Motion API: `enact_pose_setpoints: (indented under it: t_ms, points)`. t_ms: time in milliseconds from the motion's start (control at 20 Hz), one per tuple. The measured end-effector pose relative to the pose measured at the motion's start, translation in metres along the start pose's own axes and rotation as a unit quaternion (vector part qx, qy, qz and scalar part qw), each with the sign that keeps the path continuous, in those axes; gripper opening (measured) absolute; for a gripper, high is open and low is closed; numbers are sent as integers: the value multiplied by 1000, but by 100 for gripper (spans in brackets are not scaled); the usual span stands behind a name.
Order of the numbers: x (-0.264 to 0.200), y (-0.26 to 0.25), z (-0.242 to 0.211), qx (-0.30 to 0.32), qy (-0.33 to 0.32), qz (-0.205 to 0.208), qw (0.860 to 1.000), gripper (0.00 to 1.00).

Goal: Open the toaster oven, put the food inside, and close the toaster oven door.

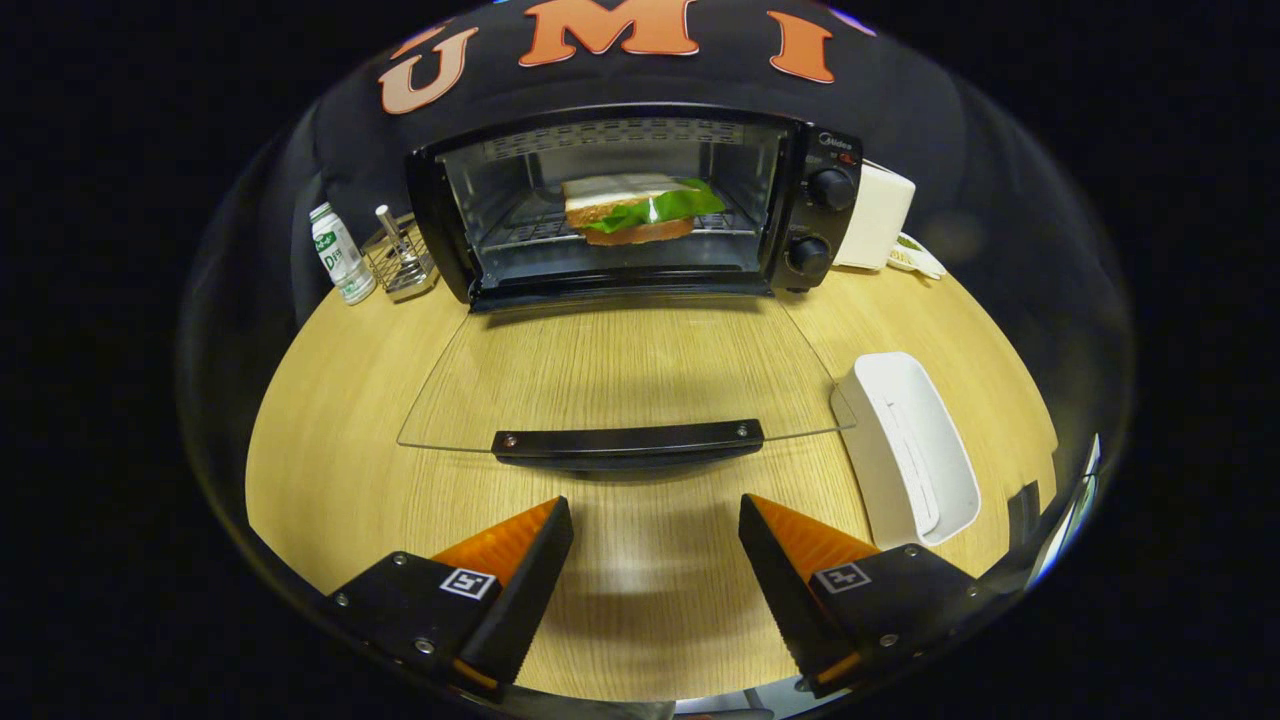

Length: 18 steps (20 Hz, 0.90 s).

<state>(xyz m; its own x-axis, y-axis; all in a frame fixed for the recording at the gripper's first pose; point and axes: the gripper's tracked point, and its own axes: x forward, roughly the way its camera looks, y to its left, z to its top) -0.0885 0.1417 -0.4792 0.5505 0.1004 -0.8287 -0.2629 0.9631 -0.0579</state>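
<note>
— Where is the sandwich (640, 210) sitting?
— On the rack inside the toaster oven (640, 200); its door (620, 375) is lying flat before it, ahead of the parted fingers of the gripper (655, 520).
— And the tray (910, 445)?
— Lying right of the door.

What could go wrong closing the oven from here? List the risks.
1. The gripper is open and holds nothing, just short of the door handle; a shallow catch on the handle could slip off as the glass door lifts.
2. The white tray sits close beside the door's corner and may get nudged.
3. The sandwich sits near the front of the rack, with lettuce hanging out; the closing door might brush it.
</note>
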Motion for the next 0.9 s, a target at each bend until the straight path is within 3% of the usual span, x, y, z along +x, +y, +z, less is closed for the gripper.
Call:
enact_pose_setpoints:
  t_ms: [500,900]
  points:
    - [19,-5,5,-37,20,-21,999,100]
    - [-16,8,55,-20,-11,19,1000,100]
